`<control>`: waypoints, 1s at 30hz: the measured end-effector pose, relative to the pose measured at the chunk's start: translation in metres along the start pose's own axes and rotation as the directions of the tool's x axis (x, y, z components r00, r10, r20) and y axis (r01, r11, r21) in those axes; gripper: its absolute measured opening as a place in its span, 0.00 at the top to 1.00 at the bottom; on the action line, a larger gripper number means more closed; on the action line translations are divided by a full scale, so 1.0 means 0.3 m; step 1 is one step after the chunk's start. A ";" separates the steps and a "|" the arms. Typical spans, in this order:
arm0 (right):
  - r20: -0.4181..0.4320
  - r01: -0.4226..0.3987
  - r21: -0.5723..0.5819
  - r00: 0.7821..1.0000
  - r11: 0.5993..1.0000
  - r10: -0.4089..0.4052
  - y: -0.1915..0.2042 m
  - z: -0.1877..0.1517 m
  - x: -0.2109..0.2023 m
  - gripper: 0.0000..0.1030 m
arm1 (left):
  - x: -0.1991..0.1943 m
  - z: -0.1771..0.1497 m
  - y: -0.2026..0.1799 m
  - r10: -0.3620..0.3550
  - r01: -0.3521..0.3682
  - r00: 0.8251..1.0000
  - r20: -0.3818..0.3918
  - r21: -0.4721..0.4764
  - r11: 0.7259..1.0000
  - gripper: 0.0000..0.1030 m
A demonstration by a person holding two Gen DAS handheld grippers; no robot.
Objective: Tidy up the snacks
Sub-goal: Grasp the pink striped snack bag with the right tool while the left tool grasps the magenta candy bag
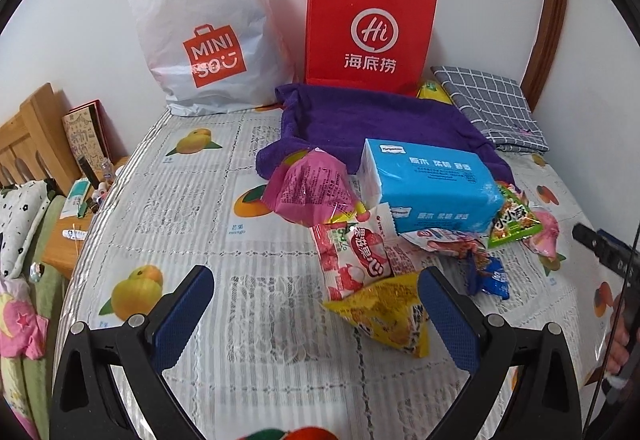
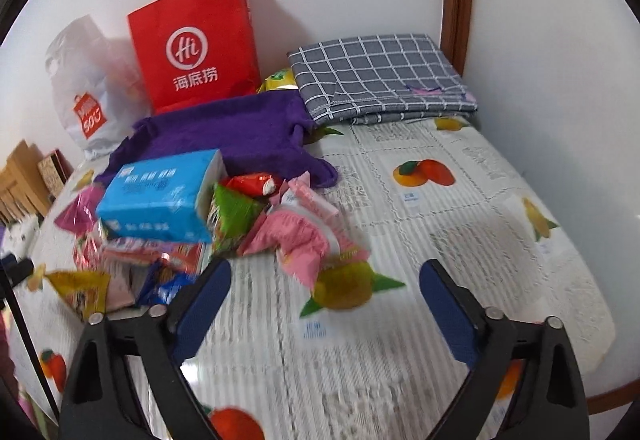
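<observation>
While the fingers are spreading empty:
Left gripper point(image 1: 316, 304): hovering near yellow packet point(image 1: 384, 316).
Right gripper point(image 2: 325, 300): risking snagging pink packet point(image 2: 296, 240).

Home bedroom: wooden bed headboard point(image 1: 28, 144), patterned bedding point(image 1: 20, 224), cluttered wooden nightstand point(image 1: 80, 208), folded grey checked cloth point(image 2: 380, 76).

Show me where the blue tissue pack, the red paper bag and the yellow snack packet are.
blue tissue pack point(image 1: 434, 182), left wrist view, top face.
red paper bag point(image 1: 370, 28), left wrist view, front panel.
yellow snack packet point(image 1: 386, 310), left wrist view, middle.
</observation>
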State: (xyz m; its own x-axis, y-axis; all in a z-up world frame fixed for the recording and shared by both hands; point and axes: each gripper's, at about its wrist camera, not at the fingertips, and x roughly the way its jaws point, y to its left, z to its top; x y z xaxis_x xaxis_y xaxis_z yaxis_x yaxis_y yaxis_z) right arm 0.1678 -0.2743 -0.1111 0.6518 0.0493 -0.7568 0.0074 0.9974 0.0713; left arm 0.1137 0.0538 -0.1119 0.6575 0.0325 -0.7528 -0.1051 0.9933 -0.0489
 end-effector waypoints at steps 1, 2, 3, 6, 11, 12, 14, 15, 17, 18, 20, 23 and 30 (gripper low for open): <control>-0.004 -0.006 -0.004 1.000 1.000 0.006 -0.003 0.011 0.021 0.11 | 0.009 0.004 0.000 0.006 -0.006 1.000 -0.003 0.000 1.000 0.00; -0.008 -0.009 -0.015 1.000 1.000 0.009 -0.003 0.020 0.042 0.11 | 0.016 0.008 0.002 0.010 -0.010 1.000 -0.005 -0.002 1.000 0.00; -0.015 -0.008 -0.035 1.000 0.999 0.007 0.001 0.027 0.069 0.11 | 0.024 0.011 0.007 0.010 -0.010 1.000 -0.007 -0.005 1.000 0.00; -0.032 0.002 -0.087 0.999 0.996 -0.005 0.009 0.020 0.120 0.13 | 0.041 0.018 0.019 0.011 -0.011 1.000 -0.013 -0.015 1.000 0.00; -0.082 -0.023 -0.126 0.997 0.992 0.012 0.002 0.001 0.217 0.16 | 0.070 0.037 0.040 0.003 -0.003 1.000 -0.020 -0.037 0.999 0.00; -0.085 -0.026 -0.134 0.996 0.991 0.014 0.003 0.002 0.237 0.16 | 0.074 0.042 0.045 0.002 -0.003 1.000 -0.023 -0.045 0.999 0.00; -0.086 -0.037 -0.140 0.996 0.989 0.025 0.003 0.006 0.260 0.16 | 0.084 0.051 0.055 -0.007 0.005 0.999 -0.032 -0.059 0.998 0.00; -0.096 -0.052 -0.148 0.995 0.988 0.038 0.005 0.008 0.279 0.16 | 0.089 0.054 0.059 -0.007 0.005 0.999 -0.035 -0.064 0.998 0.00; -0.107 -0.069 -0.161 0.993 0.985 0.052 0.011 0.012 0.307 0.16 | 0.098 0.057 0.063 -0.001 -0.002 0.999 -0.045 -0.067 0.998 0.00; -0.108 -0.073 -0.166 0.993 0.983 0.056 0.013 0.013 0.318 0.16 | 0.104 0.059 0.064 0.003 -0.007 0.999 -0.050 -0.067 0.998 0.00; -0.109 -0.085 -0.176 0.992 0.981 0.066 0.020 0.010 0.327 0.21 | 0.114 0.064 0.066 0.008 -0.012 0.998 -0.057 -0.066 0.998 0.00; -0.110 -0.117 -0.181 0.989 0.976 0.099 0.028 0.005 0.324 0.45 | 0.134 0.074 0.069 0.021 -0.026 0.998 -0.067 -0.067 0.997 0.00; -0.064 -0.112 -0.128 0.992 0.985 0.105 -0.020 -0.025 0.239 0.48 | 0.210 0.148 0.054 0.020 -0.024 0.997 -0.071 -0.052 0.998 0.01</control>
State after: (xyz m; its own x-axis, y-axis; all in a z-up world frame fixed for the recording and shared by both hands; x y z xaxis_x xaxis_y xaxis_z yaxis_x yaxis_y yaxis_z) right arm 0.2088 -0.2762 -0.1707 0.5994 0.1565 -0.7850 -0.1626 0.9841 0.0720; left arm 0.1865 0.0769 -0.1309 0.6003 0.0448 -0.7985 -0.1597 0.9850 -0.0648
